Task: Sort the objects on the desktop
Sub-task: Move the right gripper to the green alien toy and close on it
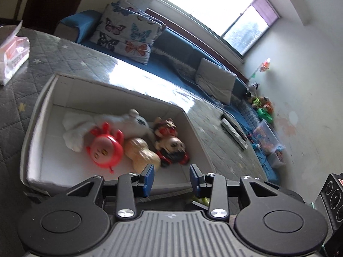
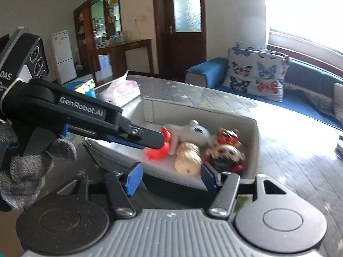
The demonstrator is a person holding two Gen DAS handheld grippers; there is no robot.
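A home living room. In the left wrist view, a blue sofa [image 1: 178,49] with a butterfly-print cushion [image 1: 128,32] runs under a window [image 1: 218,6] at 12 to 2 o'clock. In the right wrist view, a wooden door [image 2: 182,21] stands at 12 o'clock, with a glass-fronted cabinet [image 2: 103,15] and white refrigerator [image 2: 64,55] at 10 o'clock.

Daylight is pouring in from the window [image 1: 216,6], blowing it out to white in both views. Glare is streaking across the quilted table [image 1: 133,75] surface. The toys in the white box [image 2: 254,132] are smearing with motion blur. Fisheye distortion is bending the walls and edges, and the corners are darkening.
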